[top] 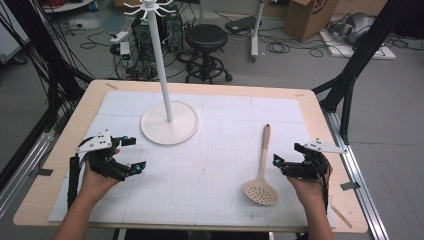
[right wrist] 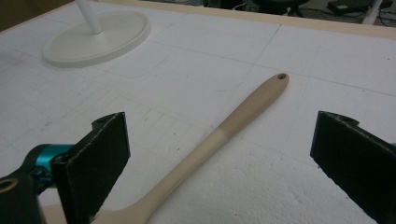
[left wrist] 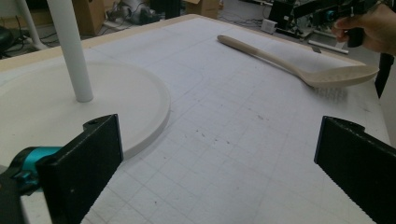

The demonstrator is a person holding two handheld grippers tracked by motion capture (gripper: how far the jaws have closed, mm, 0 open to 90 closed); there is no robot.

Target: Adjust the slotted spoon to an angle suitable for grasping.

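White gridded mat point(top: 210, 170), both grippers point(top: 119, 157) point(top: 290, 160) jaws wide open, empty; slotted spoon point(top: 261, 172) flat, thin handle liable to skid if pinched off-centre.

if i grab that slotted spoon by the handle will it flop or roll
The slotted spoon looks rigid, one moulded piece, so it probably won't flop. Its rounded handle might roll slightly, though the broad perforated head lying on the mat should resist. Gripped near the handle's end, the head would likely dip.
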